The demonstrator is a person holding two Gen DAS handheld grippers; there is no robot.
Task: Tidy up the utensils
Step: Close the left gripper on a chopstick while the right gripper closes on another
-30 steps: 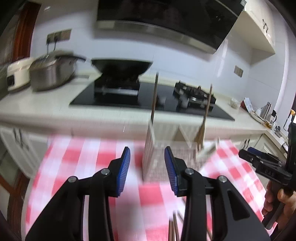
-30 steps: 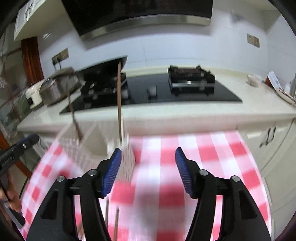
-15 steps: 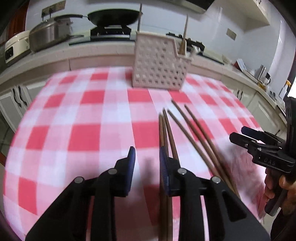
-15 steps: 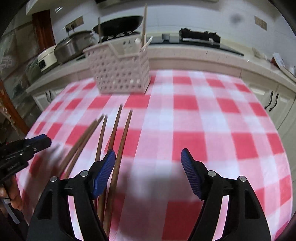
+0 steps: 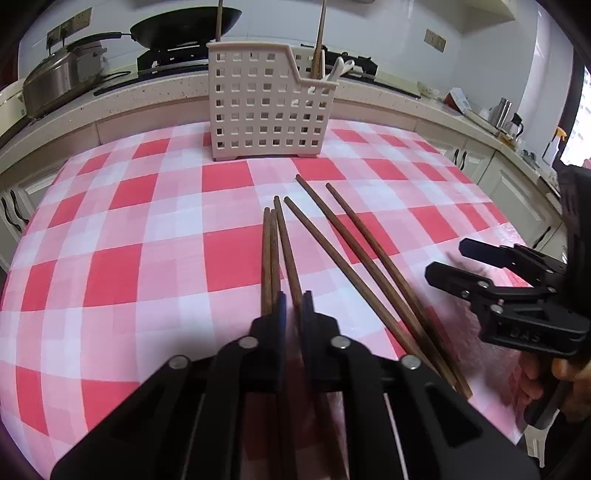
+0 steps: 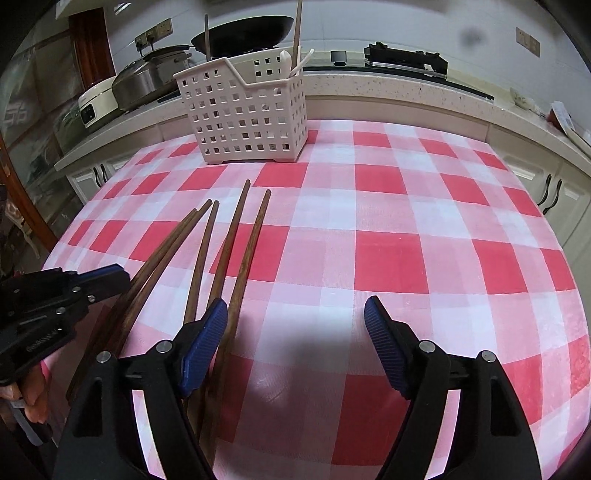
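Several dark wooden chopsticks (image 5: 354, 254) lie fanned on the red checked tablecloth (image 5: 147, 236), tips toward a white perforated utensil basket (image 5: 266, 110) at the far edge. The basket holds wooden utensils and a white spoon. My left gripper (image 5: 293, 301) is low over the cloth with its jaws nearly closed around one chopstick (image 5: 286, 243). My right gripper (image 6: 295, 317) is open and empty, its left finger (image 6: 207, 332) over the chopsticks (image 6: 236, 258). It also shows in the left wrist view (image 5: 454, 264). The left gripper shows in the right wrist view (image 6: 110, 275).
A kitchen counter (image 6: 406, 96) runs behind the table, with a hob, a black wok (image 5: 184, 26), a steel pot (image 5: 59, 81) and a rice cooker (image 6: 96, 103). White cabinets (image 5: 517, 184) stand at the right.
Both grippers have dropped from looking at the counter to low over the cloth. The left jaws have narrowed onto a chopstick. The right gripper has stayed open.
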